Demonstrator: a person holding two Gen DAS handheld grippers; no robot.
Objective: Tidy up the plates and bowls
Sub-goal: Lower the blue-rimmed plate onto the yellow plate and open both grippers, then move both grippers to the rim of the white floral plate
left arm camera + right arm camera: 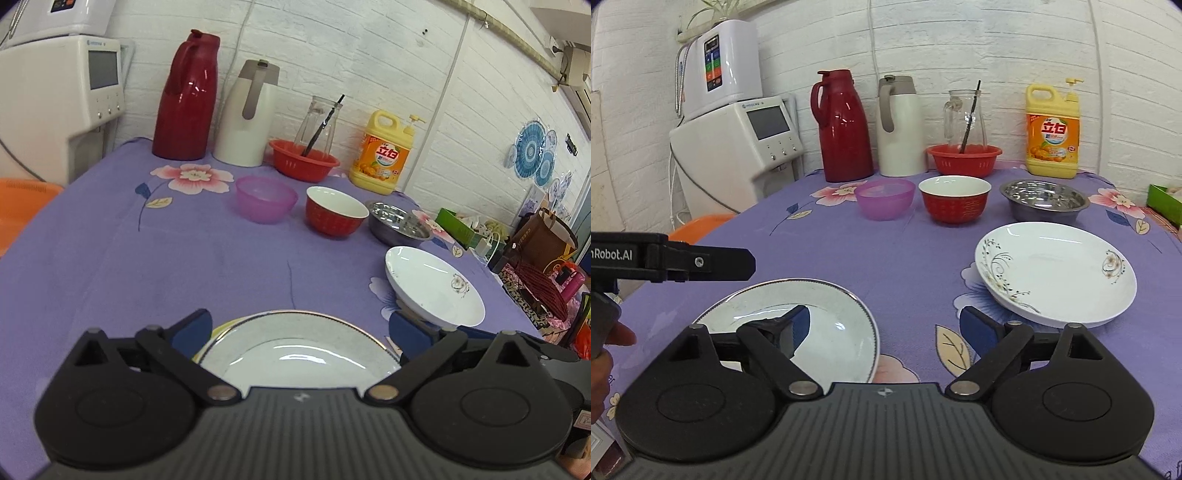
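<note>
The left gripper [301, 328] hangs low over the near plate [295, 347], its jaws spread wide to either side of the rim and holding nothing. A sliver of yellow-green peeks from under that plate's left edge; what it is cannot be told. The right gripper [882, 325] is likewise spread wide and empty, its left finger over the near plate [827, 317], its right finger just short of the floral plate [1056, 273]. The left gripper's body [672, 260] juts in from the left edge of the right wrist view, above that near plate.

Both plates lie on the purple cloth [886, 251], well apart, the floral plate [434, 286] to the right.

Behind them three bowls stand in a row: pink bowl [885, 198], red bowl [955, 199], steel bowl [1044, 201], near one another but not touching.

Farther back, along the wall, stand a red flask [842, 127], a white flask [899, 127], a red basket [964, 158] before a glass jug [964, 118], and a yellow soap bottle [1052, 129]. A white dispenser [738, 147] stands off the table's left corner.
</note>
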